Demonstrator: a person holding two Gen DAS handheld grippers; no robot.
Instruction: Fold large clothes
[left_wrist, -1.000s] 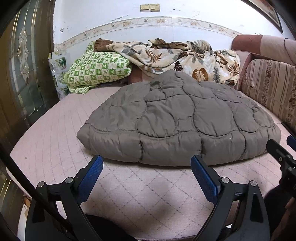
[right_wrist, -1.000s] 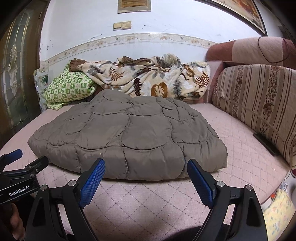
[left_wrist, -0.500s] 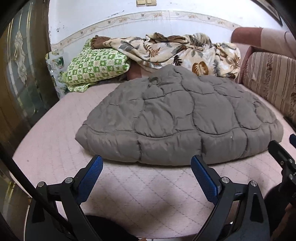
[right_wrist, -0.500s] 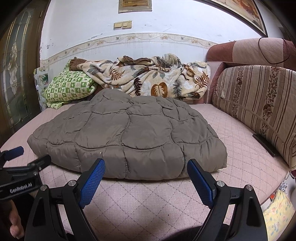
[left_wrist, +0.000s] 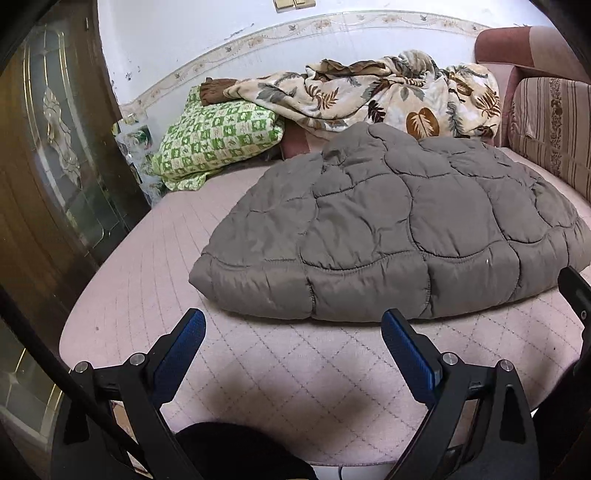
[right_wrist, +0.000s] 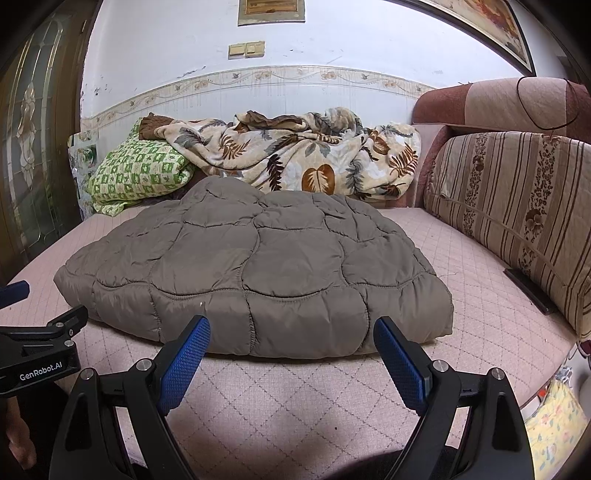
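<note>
Quilt, grey and padded, lay in a thick folded heap on the bed just ahead of the left tongs, whose blue pads stood wide apart and released, gripping nothing. Seen from the left wrist, its near edge was a fat, slippery-looking roll in front of the tips. Judged from that, a shallow pinch could slide off the shiny shell, or catch only the top layer so the stack peels apart instead of turning over as one. Beyond the tongs to the left sat a green pillow, and further ahead a leaf-print blanket touched the quilt's far end; a lift there might drag it along. A dark glazed door stood at far left.

From the right wrist, the quilt again lay straight ahead of the right tongs, also spread open and empty. The left tool showed off to their left. Right of the tongs a striped cushion lined the bed's pink quilted cover, with a dark flat object at its foot that a swung corner could knock. A white wall with a switch plate closed the room behind.
</note>
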